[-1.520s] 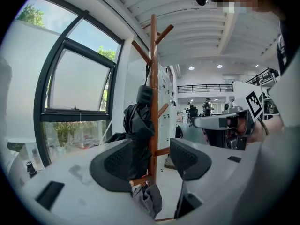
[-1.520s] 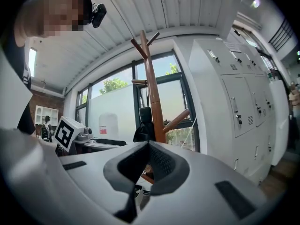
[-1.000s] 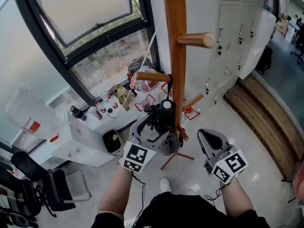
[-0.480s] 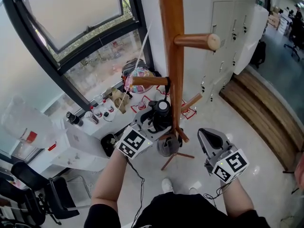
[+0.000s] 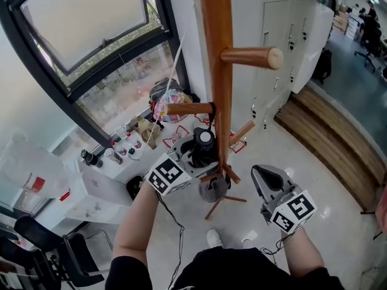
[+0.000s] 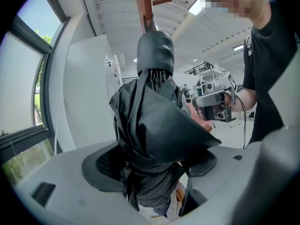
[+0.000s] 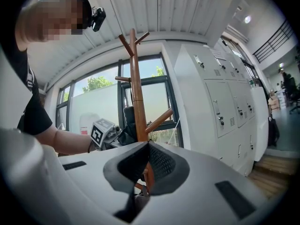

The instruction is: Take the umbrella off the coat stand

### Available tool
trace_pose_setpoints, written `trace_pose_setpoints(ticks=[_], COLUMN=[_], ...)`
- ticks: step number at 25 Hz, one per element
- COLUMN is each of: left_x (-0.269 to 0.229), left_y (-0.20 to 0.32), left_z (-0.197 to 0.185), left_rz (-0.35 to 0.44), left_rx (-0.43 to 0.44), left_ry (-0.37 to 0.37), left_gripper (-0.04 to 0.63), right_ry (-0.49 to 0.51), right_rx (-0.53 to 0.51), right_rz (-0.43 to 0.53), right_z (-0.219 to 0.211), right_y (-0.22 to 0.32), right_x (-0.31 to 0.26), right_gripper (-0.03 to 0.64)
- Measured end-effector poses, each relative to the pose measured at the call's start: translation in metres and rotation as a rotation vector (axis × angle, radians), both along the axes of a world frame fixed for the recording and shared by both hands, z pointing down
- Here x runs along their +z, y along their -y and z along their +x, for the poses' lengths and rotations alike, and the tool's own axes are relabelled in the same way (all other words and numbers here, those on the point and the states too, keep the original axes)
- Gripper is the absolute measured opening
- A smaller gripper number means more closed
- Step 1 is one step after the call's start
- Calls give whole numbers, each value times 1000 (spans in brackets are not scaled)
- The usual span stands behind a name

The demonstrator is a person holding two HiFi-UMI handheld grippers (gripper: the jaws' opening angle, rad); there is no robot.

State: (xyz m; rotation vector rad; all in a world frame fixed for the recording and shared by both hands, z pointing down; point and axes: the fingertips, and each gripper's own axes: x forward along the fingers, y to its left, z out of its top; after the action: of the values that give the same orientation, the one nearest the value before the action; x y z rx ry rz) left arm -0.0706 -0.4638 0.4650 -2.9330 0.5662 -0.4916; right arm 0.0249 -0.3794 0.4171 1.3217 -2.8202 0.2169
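Left gripper [image 6: 151, 165]: jaws clamped on the bunched black fabric of the folded umbrella [image 6: 152, 111]. The umbrella runs straight out from the claw, its capped far end close against the coat stand [image 5: 216, 71] pole.

Right gripper [image 7: 146, 146]: jaws together, nothing between them. It is held apart from the left claw, clear of the stand. Ahead of it is the pole, then white lockers [image 7: 215, 97]. A window [image 5: 91, 17] lies beyond the left claw.

Right tongs [image 7: 149, 149] shut, pads pressed together with nothing between. Just beyond, upright against a window [image 7: 96, 104], a wooden coat stand [image 7: 136, 93] with pegs angled upward. Left of the pole, left tongs [image 7: 118, 136] closed against a dark umbrella [image 7: 128, 124]. White lockers [image 7: 220, 102] at right.
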Motion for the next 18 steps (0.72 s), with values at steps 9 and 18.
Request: trace_pose_setpoints(ticks=[9,18], left_x=[2,-17], left_y=[1,-11], left_z=[-1,-11], left_rz=[-47,-43], left_rx=[-3,-95], left_ry=[-15,-56], left_gripper=[310,272], right_ry=[7,11], right_rx=[0,3], right_rz=[-1,9], right_z=[-3,1], right_y=[2,-3], right_x=[1,-5], right_gripper=[54,54])
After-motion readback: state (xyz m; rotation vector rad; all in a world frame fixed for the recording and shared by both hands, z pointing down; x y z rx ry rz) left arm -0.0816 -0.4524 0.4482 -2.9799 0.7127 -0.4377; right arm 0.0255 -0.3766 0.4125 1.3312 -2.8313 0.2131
